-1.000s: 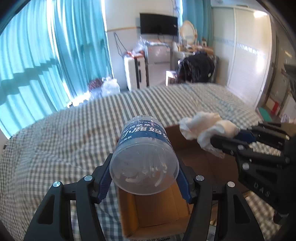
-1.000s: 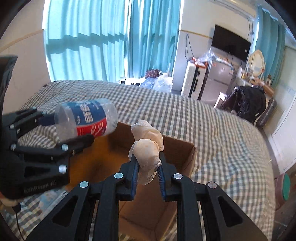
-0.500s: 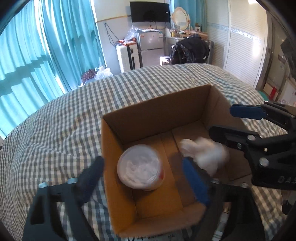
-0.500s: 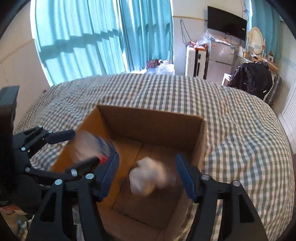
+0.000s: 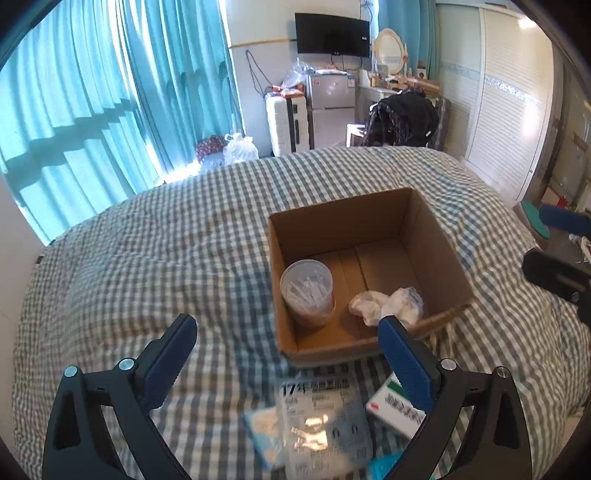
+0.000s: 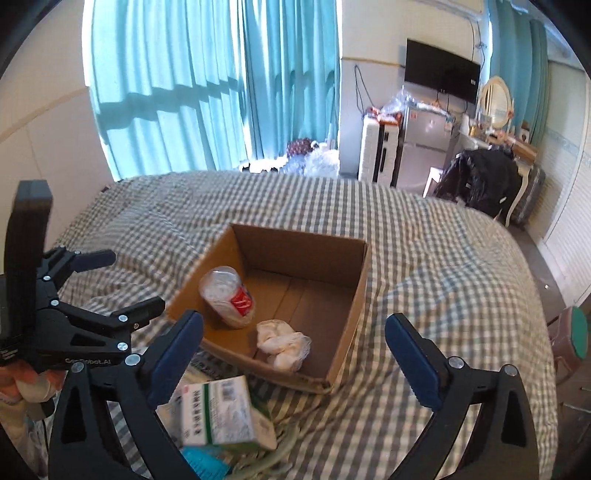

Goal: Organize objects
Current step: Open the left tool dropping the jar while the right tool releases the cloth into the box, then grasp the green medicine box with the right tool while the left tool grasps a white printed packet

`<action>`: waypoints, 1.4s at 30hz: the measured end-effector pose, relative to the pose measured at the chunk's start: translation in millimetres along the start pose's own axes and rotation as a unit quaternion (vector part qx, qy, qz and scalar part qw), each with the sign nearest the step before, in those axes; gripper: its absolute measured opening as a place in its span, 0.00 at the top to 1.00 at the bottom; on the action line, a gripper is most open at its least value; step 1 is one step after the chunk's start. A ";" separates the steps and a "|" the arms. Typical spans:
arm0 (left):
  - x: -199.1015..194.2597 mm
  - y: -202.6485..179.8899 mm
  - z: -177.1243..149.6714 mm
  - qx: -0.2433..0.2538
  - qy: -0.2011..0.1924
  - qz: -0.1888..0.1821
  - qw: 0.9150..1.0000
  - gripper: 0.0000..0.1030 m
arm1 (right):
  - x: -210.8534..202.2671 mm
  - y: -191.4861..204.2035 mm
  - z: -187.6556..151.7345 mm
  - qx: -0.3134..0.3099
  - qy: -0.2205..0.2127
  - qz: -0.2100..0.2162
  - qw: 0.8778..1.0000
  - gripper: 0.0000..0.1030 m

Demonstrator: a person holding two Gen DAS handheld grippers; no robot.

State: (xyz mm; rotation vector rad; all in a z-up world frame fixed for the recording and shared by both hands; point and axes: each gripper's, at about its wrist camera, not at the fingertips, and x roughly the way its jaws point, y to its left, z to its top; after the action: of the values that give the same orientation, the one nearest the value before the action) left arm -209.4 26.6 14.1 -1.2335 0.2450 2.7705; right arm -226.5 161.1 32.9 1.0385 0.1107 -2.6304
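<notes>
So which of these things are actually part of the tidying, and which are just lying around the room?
Part of the job:
cardboard box
clear jar
white cloth bundle
green-and-white box
plastic packet

Just lying about:
checked bedspread
white suitcase
television
curtains

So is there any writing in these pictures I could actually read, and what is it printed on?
"17": large digits on the clear plastic packet; the characters beside them are too blurred.
"GenRobot.AI": on the left gripper body, faint.
Green and white box: print blurred, unreadable.
Clear jar: red label, unreadable.
</notes>
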 end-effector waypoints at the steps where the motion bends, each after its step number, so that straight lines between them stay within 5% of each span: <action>1: -8.4 1.4 -0.8 0.000 -0.004 0.004 1.000 0.01 | -11.4 3.2 0.4 -0.004 -0.006 0.000 1.000 0.03; 8: -54.4 15.5 -21.2 -0.018 -0.022 0.020 0.999 0.00 | -61.6 33.5 -5.1 -0.032 -0.020 -0.002 0.999 0.03; 16: -56.6 31.4 -68.6 -0.060 -0.008 0.046 0.997 0.00 | -70.9 49.0 -41.3 -0.050 -0.012 0.009 0.999 0.02; 30: 2.1 14.3 -129.6 -0.065 0.043 0.067 0.995 0.00 | 20.3 69.4 -102.0 -0.068 0.081 0.038 0.994 0.02; 40: 50.1 0.0 -156.5 -0.049 0.114 0.038 0.992 0.00 | 66.7 82.3 -125.0 -0.112 0.122 0.045 0.985 0.03; 42: 52.8 -4.6 -157.0 -0.042 0.117 0.037 0.992 0.00 | 75.9 81.1 -128.3 -0.114 0.128 0.030 0.985 0.10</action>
State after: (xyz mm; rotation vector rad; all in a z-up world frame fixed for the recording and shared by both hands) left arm -129.5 3.1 -129.2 -1.6028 0.1958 2.7201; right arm -169.6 88.1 -109.4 1.2685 0.4213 -2.3515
